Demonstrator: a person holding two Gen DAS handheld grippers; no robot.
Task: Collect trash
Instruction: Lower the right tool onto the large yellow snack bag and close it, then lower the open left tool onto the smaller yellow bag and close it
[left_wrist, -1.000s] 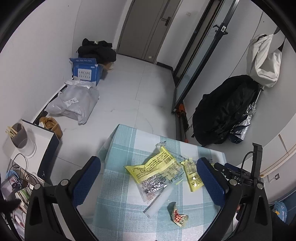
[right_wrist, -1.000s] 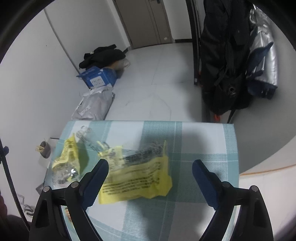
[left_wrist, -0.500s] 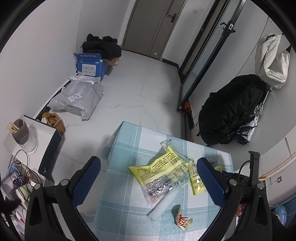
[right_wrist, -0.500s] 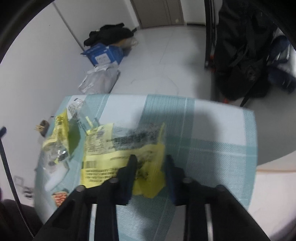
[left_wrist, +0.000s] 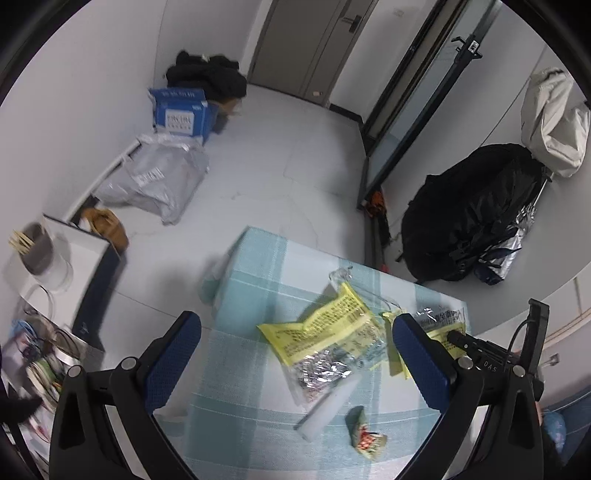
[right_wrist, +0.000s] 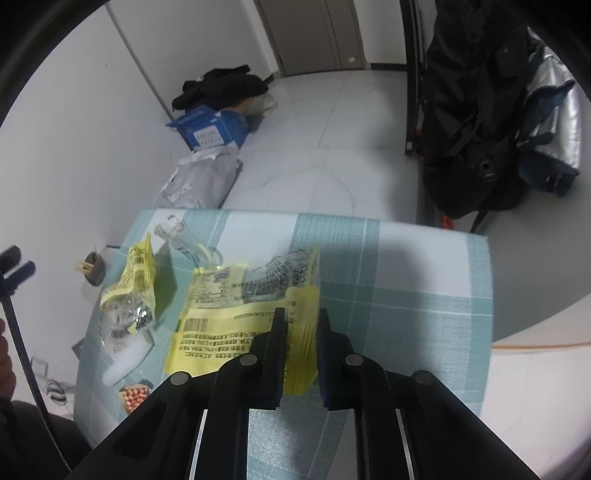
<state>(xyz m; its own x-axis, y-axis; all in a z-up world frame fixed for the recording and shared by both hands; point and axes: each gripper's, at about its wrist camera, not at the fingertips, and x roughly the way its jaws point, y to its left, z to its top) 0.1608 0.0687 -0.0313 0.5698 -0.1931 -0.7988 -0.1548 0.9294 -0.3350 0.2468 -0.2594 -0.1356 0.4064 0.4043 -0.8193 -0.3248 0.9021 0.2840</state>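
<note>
- The left gripper (left_wrist: 295, 354) is hovering over the checked bench (left_wrist: 240, 369) with its fingers (left_wrist: 173, 354) spread wide and nothing between the pads; it is gripping nothing.
- Ahead of those fingers and toward the right one, a yellow-and-clear wrapper (left_wrist: 325, 339) is lying flat, with a white tube (left_wrist: 328, 406) and a small crumpled red-patterned wrapper (left_wrist: 365, 439) nearer the camera, all loose on the cloth.
- The right gripper (right_wrist: 300, 332) has just been closing its fingers, and they are now pinching the near edge of the large yellow packet (right_wrist: 243, 310), which is otherwise still resting on the bench.
- The step in hand looks like the first pick-up of the trash; next the right hand is probably needing to lift the packet clear without it slipping, since the film looks thin and slick.
- The left fingers are likely needing to come down over the wrapper before closing.
</note>
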